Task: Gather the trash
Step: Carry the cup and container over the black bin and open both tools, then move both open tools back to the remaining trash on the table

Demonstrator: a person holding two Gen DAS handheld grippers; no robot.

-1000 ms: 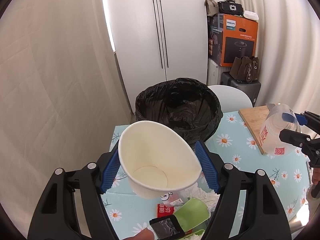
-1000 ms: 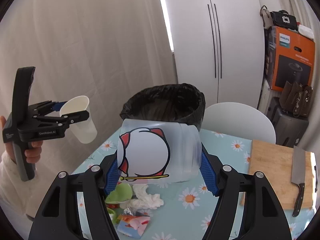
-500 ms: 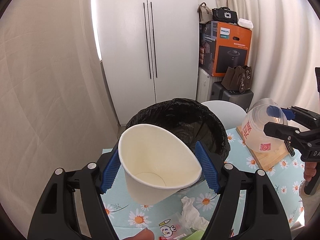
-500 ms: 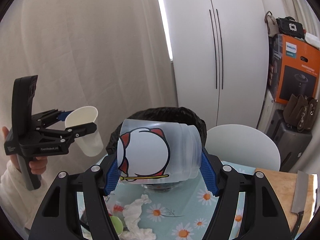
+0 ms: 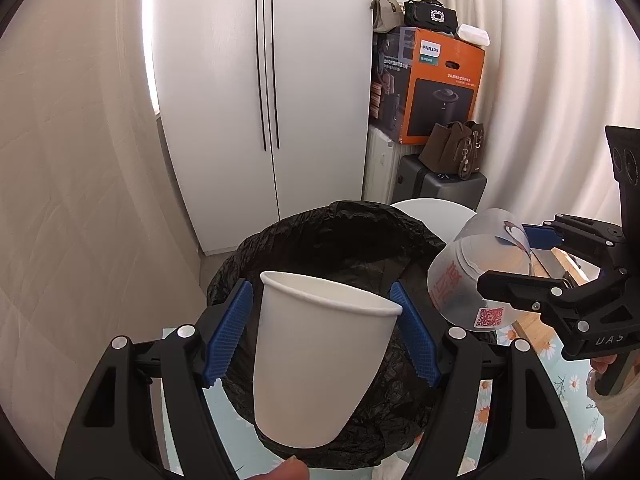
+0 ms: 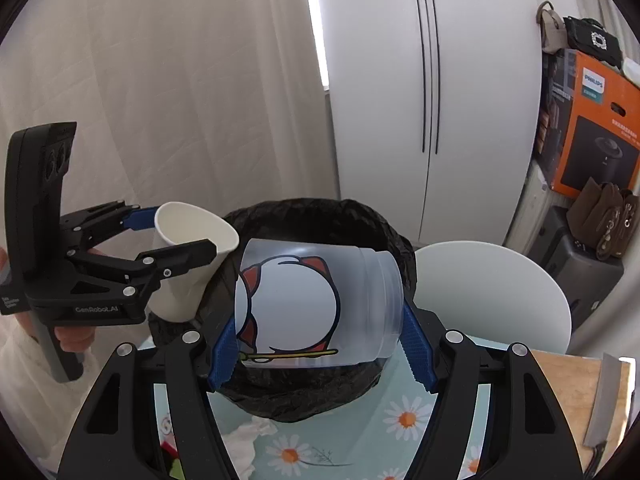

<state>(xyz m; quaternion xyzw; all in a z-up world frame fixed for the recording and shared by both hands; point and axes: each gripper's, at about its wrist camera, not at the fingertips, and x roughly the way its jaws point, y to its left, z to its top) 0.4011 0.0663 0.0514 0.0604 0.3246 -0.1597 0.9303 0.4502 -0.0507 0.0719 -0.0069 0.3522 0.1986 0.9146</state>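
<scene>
Now that both hands have carried their loads forward from over the bench, the black-lined bin, smaller and farther off a second ago, fills the lower middle of each view, so the drop looks close. Left tongs grip a white paper cup, which has tipped so its mouth no longer faces the camera (only the outer wall shows). Right tongs grip a clear plastic cup lying sideways, mouth to the right, over the near rim. Both tongs slant downward toward the bin. More litter waits on the bench.
</scene>
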